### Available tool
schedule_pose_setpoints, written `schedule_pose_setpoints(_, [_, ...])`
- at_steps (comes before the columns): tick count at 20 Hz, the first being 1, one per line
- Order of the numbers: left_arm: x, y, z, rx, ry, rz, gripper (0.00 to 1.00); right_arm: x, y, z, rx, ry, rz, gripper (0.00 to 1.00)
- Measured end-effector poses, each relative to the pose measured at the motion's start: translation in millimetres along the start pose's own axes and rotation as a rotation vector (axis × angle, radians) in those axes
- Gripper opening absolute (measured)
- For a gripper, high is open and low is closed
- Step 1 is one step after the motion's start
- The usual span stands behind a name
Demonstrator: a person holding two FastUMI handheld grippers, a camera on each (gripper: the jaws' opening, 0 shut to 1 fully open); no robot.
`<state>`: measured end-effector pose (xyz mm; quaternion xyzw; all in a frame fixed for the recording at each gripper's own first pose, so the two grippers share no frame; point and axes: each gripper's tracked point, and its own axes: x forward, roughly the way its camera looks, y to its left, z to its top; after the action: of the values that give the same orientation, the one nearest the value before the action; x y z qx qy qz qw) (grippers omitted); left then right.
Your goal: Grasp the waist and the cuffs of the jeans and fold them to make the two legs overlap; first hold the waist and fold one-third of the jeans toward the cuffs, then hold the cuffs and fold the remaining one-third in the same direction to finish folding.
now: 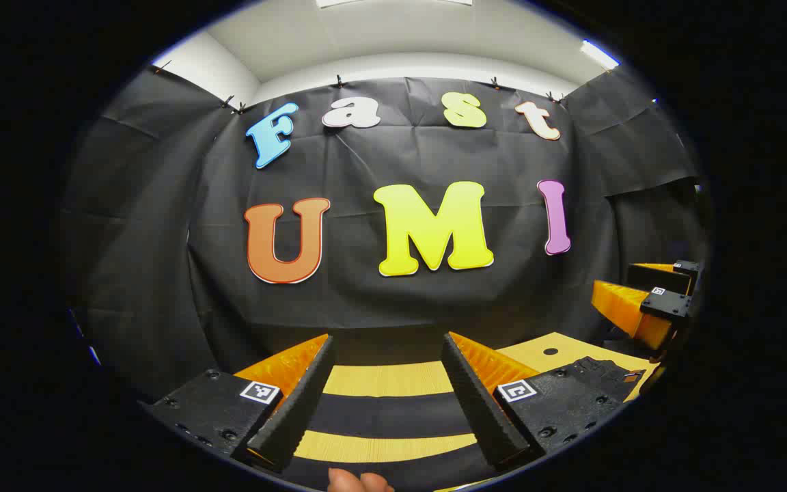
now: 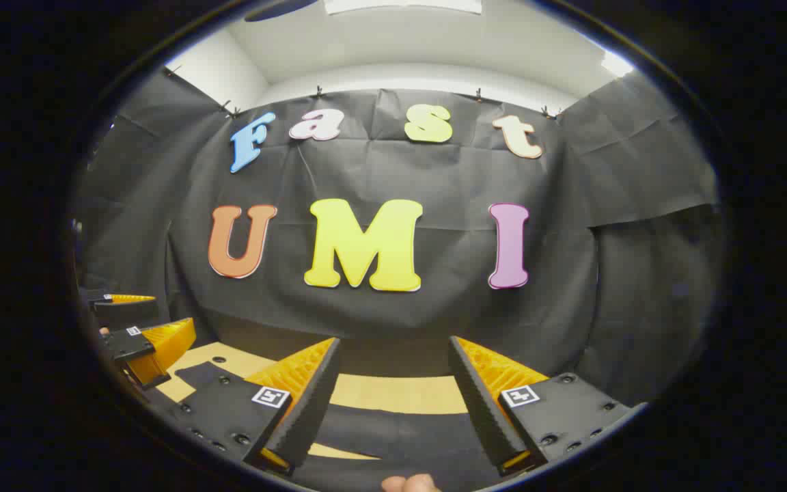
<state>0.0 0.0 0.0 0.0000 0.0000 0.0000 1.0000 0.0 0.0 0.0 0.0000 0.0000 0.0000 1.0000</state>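
Observation:
Dark jeans (image 1: 387, 413) lie flat on the light wooden table (image 1: 387, 379), showing as black bands under my left gripper (image 1: 387, 342). That gripper hovers low over them, open, nothing between its fingers. A further part of the jeans (image 1: 598, 372), with a small tan patch, lies to its right. In the right gripper view the jeans (image 2: 393, 430) spread beneath my right gripper (image 2: 393, 342), which is also open and holds nothing. Each gripper appears at the other view's edge: the right gripper (image 1: 646, 301) at far right, the left gripper (image 2: 137, 324) at far left.
The booth's black cloth wall (image 1: 393, 301) stands just behind the table's far edge. A small round hole (image 1: 550, 351) marks the tabletop. A person's fingertips (image 1: 359, 482) show at the bottom of the left gripper view, and a fingertip (image 2: 410, 484) in the right gripper view.

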Motion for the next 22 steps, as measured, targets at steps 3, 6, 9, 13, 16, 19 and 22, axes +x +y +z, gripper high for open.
schedule_pose_setpoints(3, [-2,2,-1,0.004,0.001,0.006,1.0,1,-1,-2,0.004,0.009,-0.003,0.96])
schedule_pose_setpoints(6, [-4,5,-1,0.002,0.005,0.015,1.0,0,0,-4,0.007,0.017,-0.003,0.94])
schedule_pose_setpoints(9, [-5,11,-3,-0.005,0.009,0.028,1.0,1,2,-4,0.004,0.021,-0.003,0.94])
schedule_pose_setpoints(13, [-5,19,-7,0.015,0.02,0.047,1.0,3,4,-5,-0.003,0.02,-0.003,0.94])
schedule_pose_setpoints(16, [-5,33,-12,0.019,0.029,0.071,1.0,4,6,-6,-0.001,0.017,0.001,0.94])
schedule_pose_setpoints(19, [-5,38,-12,0.019,0.03,0.09,1.0,5,7,-7,-0.001,0.024,0.004,0.94])
schedule_pose_setpoints(22, [-7,43,-12,0.023,0.029,0.101,1.0,6,11,-10,-0.004,0.029,0.012,0.94])
